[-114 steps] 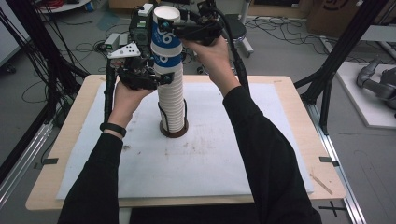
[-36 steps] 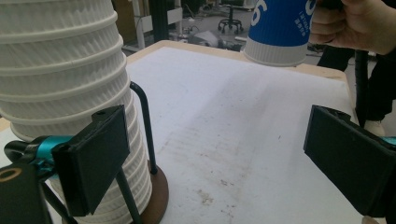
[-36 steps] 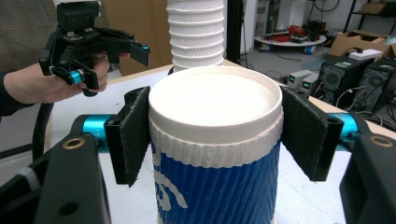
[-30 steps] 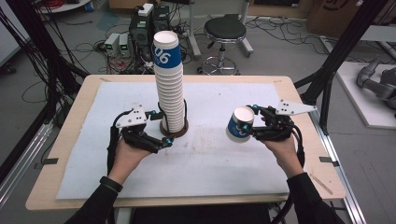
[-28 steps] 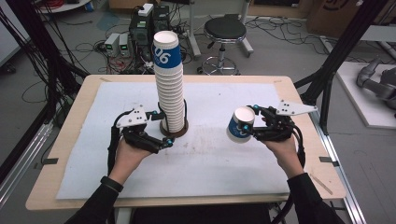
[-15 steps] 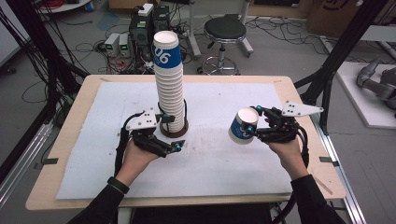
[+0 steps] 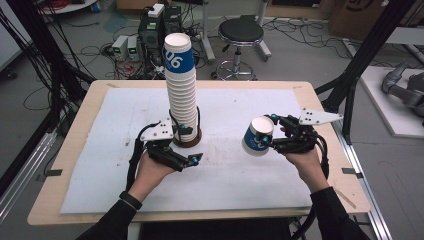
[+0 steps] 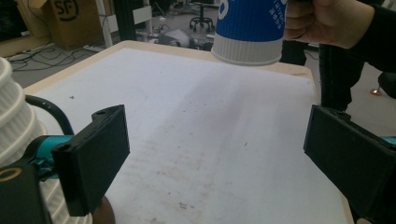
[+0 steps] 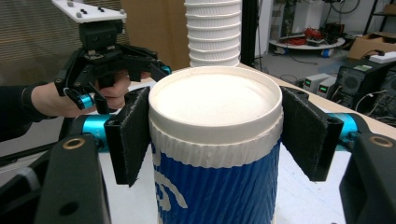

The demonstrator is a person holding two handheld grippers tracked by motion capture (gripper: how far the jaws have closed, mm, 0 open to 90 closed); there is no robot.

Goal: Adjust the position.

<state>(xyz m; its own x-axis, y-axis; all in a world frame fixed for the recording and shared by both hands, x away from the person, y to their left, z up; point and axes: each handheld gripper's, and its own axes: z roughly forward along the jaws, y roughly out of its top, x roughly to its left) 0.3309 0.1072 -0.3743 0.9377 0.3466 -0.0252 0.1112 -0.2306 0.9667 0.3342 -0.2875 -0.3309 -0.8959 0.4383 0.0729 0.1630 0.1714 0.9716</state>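
Cup (image 9: 215, 154) between right gripper (image 9: 217, 135) jaws

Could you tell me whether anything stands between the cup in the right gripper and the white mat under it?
Nothing visible does. The right gripper holds the blue cup above a bare stretch of the white mat. The cup stack and the left gripper lie off to the side.

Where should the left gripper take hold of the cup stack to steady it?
Grip the cup stack low, just above its dark base. The left gripper is open beside it there. Come in level from the person's side, jaws either side of the ribbed wall; the column is tall and narrow, so a high grip would likely tip it.
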